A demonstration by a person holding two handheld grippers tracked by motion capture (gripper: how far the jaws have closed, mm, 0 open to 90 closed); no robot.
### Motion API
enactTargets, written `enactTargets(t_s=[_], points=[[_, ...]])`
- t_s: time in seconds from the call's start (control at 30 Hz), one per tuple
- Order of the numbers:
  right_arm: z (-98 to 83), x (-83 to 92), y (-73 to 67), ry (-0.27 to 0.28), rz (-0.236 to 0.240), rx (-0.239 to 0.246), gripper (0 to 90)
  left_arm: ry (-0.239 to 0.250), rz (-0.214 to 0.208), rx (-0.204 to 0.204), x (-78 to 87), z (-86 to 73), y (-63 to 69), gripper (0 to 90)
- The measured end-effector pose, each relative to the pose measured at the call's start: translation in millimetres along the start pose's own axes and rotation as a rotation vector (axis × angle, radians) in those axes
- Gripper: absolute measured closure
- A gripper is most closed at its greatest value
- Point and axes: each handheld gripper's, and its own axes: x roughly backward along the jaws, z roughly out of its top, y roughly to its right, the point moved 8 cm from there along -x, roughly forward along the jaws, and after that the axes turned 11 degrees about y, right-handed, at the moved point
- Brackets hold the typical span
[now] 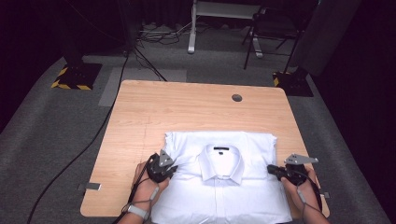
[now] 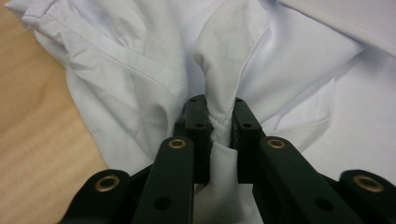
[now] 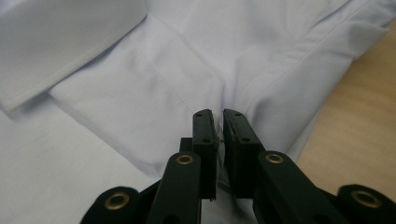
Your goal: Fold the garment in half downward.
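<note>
Both hands lie low at the white shirt's [image 1: 219, 186] sides, left gripper [image 1: 169, 171] and right gripper [image 1: 274, 171] jaws pinching fabric.

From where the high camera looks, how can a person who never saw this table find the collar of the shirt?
On the wooden table lies a folded white shirt, near the person's edge. The collar sits in its middle, between the two claws. It alone has pointed flaps and a small dark label inside.

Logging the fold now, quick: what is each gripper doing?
Left gripper: jaws shut on a pinched fold of the white cotton dress shirt.
Right gripper: jaws shut on the shirt's other side.
</note>
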Motion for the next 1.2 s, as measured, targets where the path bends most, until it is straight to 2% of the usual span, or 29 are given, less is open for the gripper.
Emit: enactTargets(t_s=[0.07, 0.1, 0.13, 0.2, 0.23, 0.3, 0.33, 0.4, 0.5, 0.57, 0.67, 0.87, 0.93, 1.0, 1.03, 1.1, 1.2], points=[[14.8, -7.0, 12.7, 0.024, -0.02, 0.005, 84.0, 0.029, 0.016, 0.014, -2.2, 13.6, -8.2, 80.9], [24.1, -4.4, 15.6, 0.051, -0.023, -0.008, 84.1, 0.057, 0.021, 0.01, 4.1, 22.5, -7.4, 81.0], [34.2, 3.4, 14.3, 0.084, -0.021, -0.009, 84.1, 0.09, 0.024, -0.017, 15.6, 32.0, -3.7, 81.0], [49.8, 30.7, 2.1, 0.149, -0.01, 0.03, 84.2, 0.155, 0.01, -0.05, 46.6, 43.5, 10.5, 81.1], [52.2, 45.8, -6.0, 0.167, 0.005, 0.053, 84.2, 0.171, -0.008, -0.061, 62.0, 43.4, 17.7, 80.9], [45.1, 67.3, -20.1, 0.161, 0.05, 0.087, 84.2, 0.165, -0.049, -0.048, 80.2, 30.1, 29.0, 80.5], [35.6, 70.5, -25.1, 0.131, 0.082, 0.081, 84.2, 0.14, -0.067, -0.037, 81.3, 18.8, 32.4, 80.3], [12.3, 66.2, -31.9, 0.058, 0.127, 0.054, 84.2, 0.077, -0.092, -0.013, 73.7, -4.4, 36.1, 80.1], [-13.7, 51.4, -35.4, -0.014, 0.135, 0.049, 84.2, 0.018, -0.088, -0.011, 56.8, -24.7, 38.4, 80.2], [-20.8, 42.9, -33.9, -0.034, 0.122, 0.055, 84.2, -0.014, -0.067, -0.047, 47.0, -30.4, 36.9, 80.2], [-23.6, 33.0, -29.2, -0.037, 0.119, 0.04, 84.1, -0.009, -0.053, -0.045, 36.2, -26.9, 27.4, 80.4], [-9.2, 15.4, -17.0, -0.021, 0.083, 0.041, 84.0, 0.002, 0.001, -0.024, 13.1, -5.0, -3.4, 80.3], [1.1, 16.9, -15.1, 0.008, 0.081, 0.032, 84.1, 0.031, 0.007, -0.013, 21.5, 9.4, -4.6, 80.9], [15.0, 36.0, -21.0, 0.058, 0.089, 0.042, 84.2, 0.086, -0.002, -0.055, 49.5, 23.5, 9.6, 81.0], [19.5, 50.0, -25.7, 0.083, 0.093, 0.055, 84.3, 0.11, -0.01, -0.065, 66.0, 24.9, 18.5, 80.9], [15.7, 72.8, -33.7, 0.089, 0.108, 0.059, 84.4, 0.116, -0.069, -0.027, 84.6, 14.2, 36.5, 80.9], [-1.4, 81.5, -36.8, 0.057, 0.135, 0.026, 84.4, 0.061, -0.117, -0.023, 82.7, -7.8, 52.3, 80.9]])
